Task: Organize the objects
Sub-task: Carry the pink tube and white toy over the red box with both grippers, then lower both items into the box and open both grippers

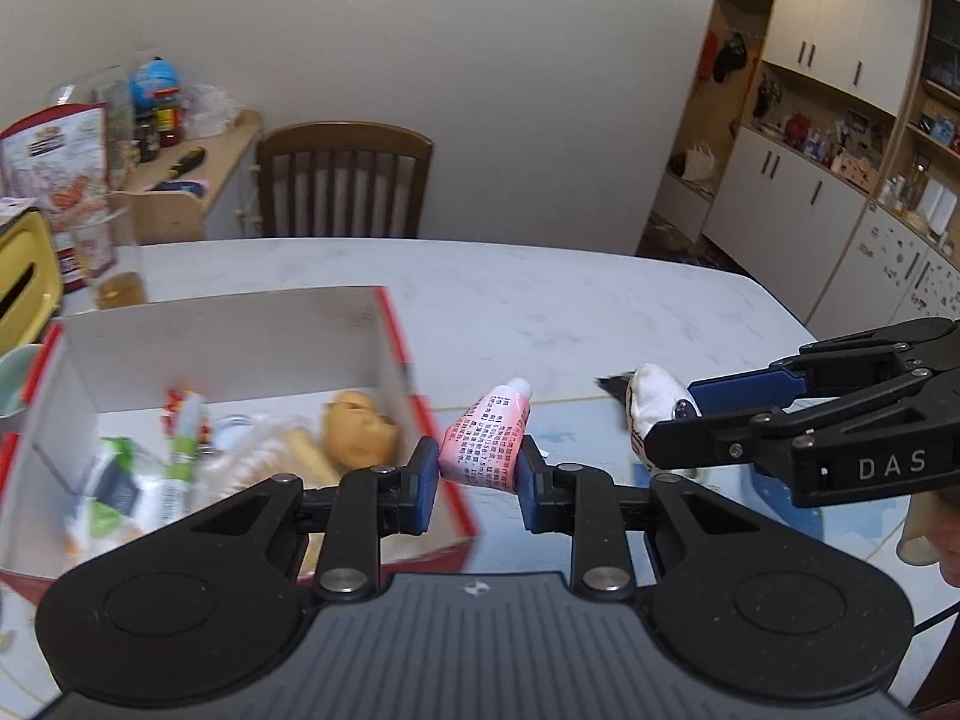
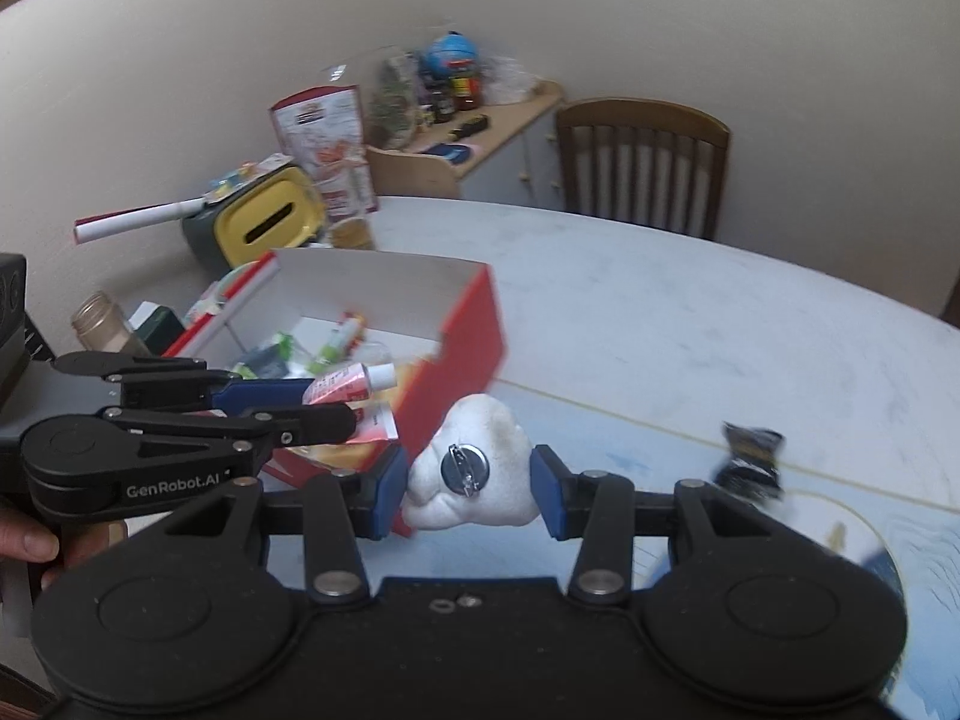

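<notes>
Left gripper (image 1: 478,474): my pads are pinched on the crimped end of the pink tube (image 1: 487,441), cap pointing away from me.
Tube position: held just right of the near right corner of the red box (image 1: 443,462), not yet over its opening.
Right gripper (image 2: 469,489): pads pressed onto the white plush piece (image 2: 480,474) with a metal pin on its face; it sits between them, right of the box wall.
Box contents: a green-and-white packet (image 1: 183,444) and a tan toy (image 1: 360,429) already inside.
Step, my reading: drop the tube in.
Method: carry left over the rim, lower, then spread the pads.
Risk: clipping the box wall; my two grippers are near each other.
Remaining: dark wrapper (image 2: 750,459) on the table (image 2: 690,330), far right.
</notes>
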Action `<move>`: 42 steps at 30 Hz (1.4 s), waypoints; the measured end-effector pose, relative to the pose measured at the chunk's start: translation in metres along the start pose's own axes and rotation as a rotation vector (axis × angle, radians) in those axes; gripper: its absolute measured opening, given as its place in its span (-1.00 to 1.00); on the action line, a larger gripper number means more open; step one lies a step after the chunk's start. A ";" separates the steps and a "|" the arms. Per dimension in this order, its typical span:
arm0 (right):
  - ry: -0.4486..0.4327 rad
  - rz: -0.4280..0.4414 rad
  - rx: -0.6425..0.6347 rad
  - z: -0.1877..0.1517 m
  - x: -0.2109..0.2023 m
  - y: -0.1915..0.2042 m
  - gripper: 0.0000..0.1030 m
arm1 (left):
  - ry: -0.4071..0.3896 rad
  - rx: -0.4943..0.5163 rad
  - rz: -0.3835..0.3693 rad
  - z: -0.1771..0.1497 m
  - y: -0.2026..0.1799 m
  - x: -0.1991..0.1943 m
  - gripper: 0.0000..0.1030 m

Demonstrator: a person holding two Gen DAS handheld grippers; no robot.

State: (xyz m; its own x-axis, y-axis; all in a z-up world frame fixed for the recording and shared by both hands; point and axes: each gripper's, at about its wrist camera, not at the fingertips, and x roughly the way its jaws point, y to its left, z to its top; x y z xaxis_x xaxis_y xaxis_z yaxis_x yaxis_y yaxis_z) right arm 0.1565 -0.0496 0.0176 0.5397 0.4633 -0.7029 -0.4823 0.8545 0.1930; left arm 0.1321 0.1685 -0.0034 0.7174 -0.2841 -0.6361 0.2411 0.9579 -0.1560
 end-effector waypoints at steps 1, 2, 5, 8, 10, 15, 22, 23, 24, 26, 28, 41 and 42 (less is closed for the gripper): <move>0.002 0.003 -0.011 0.003 0.004 0.007 -0.14 | -0.002 -0.005 0.008 0.000 0.007 -0.002 -0.51; 0.004 0.005 -0.022 0.005 0.007 0.014 -0.14 | -0.003 -0.010 0.014 -0.001 0.015 -0.005 -0.51; 0.010 0.016 -0.049 0.013 0.019 0.034 -0.14 | -0.003 -0.021 0.032 -0.005 0.035 -0.012 -0.51; 0.021 0.026 -0.073 0.021 0.033 0.052 -0.14 | -0.002 -0.030 0.052 -0.008 0.055 -0.018 -0.51; 0.028 0.029 -0.088 0.025 0.043 0.063 -0.14 | 0.000 -0.035 0.064 -0.009 0.068 -0.021 -0.51; 0.052 0.036 -0.124 0.034 0.067 0.087 -0.14 | 0.001 -0.024 0.108 -0.008 0.102 -0.027 -0.51; 0.100 0.016 -0.173 0.042 0.106 0.110 -0.14 | -0.012 -0.037 0.162 0.010 0.147 -0.026 -0.51; 0.106 0.010 -0.178 0.043 0.112 0.112 -0.14 | -0.008 -0.042 0.169 0.012 0.152 -0.022 -0.51; 0.112 0.006 -0.180 0.044 0.118 0.114 -0.14 | 0.000 -0.047 0.169 0.014 0.157 -0.018 -0.51; 0.127 -0.005 -0.181 0.046 0.129 0.117 -0.14 | 0.015 -0.052 0.174 0.015 0.166 -0.008 -0.51; 0.142 -0.019 -0.182 0.047 0.140 0.119 -0.14 | 0.034 -0.053 0.174 0.015 0.171 0.002 -0.51; 0.199 -0.050 -0.224 0.050 0.190 0.133 -0.13 | 0.170 -0.037 0.131 0.009 0.185 0.060 -0.50; 0.203 -0.051 -0.234 0.050 0.192 0.135 -0.13 | 0.179 -0.039 0.127 0.009 0.186 0.062 -0.50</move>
State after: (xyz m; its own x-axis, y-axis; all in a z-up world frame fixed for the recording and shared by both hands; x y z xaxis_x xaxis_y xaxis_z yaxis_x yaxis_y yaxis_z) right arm 0.2295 0.1670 -0.0572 0.4295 0.3450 -0.8346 -0.6169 0.7870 0.0078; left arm 0.2273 0.3291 -0.0649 0.6122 -0.1528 -0.7758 0.1280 0.9874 -0.0934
